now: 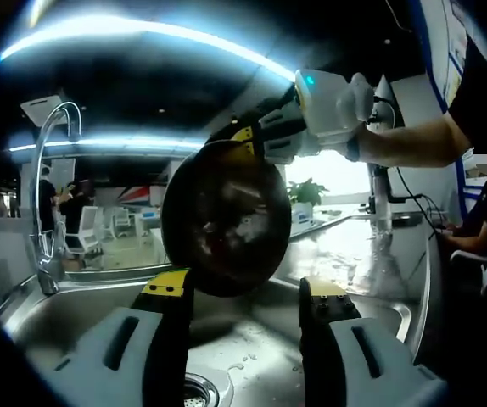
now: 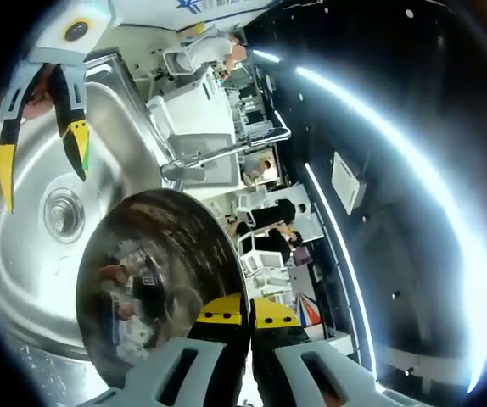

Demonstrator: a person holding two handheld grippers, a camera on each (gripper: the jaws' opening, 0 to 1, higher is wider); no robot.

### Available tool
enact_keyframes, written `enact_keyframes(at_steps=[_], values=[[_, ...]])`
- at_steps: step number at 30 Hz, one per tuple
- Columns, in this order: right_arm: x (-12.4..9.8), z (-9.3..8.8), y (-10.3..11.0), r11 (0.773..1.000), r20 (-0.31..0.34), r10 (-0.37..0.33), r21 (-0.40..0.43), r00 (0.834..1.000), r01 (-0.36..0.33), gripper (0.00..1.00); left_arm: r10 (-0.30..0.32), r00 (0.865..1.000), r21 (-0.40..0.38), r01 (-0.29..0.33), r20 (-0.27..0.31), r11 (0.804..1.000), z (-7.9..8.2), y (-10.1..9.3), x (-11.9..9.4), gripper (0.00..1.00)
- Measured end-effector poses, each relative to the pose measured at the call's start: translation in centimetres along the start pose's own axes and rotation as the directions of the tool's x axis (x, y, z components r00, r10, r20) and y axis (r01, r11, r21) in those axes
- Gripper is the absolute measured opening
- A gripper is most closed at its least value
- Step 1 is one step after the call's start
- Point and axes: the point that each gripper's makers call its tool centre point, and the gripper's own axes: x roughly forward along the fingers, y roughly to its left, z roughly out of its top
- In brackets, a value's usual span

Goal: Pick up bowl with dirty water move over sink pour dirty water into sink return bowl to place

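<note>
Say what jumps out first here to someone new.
A dark metal bowl tipped on its side over the steel sink, its rim pinched by the right gripper. The left gripper hangs open just in front of it, above the drain. A curved faucet rises at the sink's far edge.

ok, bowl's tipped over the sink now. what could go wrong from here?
1. The right gripper holds the bowl by its rim alone; the tilted bowl could slip into the sink.
2. The faucet stands close beside the bowl; swinging back could knock it.
3. The open left gripper waits below, where the pour may splash.
</note>
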Motion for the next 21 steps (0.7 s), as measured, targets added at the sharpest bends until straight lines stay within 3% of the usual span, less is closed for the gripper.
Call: enact_keyframes(at_steps=[16, 21], values=[[0.2, -2.5, -0.6, 0.986, -0.062, 0.099, 0.140, 0.993, -0.090, 0.00, -0.008, 1.000, 0.002, 0.008, 0.004, 1.000, 0.1, -0.3, 0.0, 0.49], [-0.1, -4.3, -1.2, 0.967, -0.110, 0.116, 0.241, 0.987, -0.087, 0.00, -0.009, 1.000, 0.003, 0.009, 0.003, 1.000, 0.2, -0.5, 0.0, 0.49]])
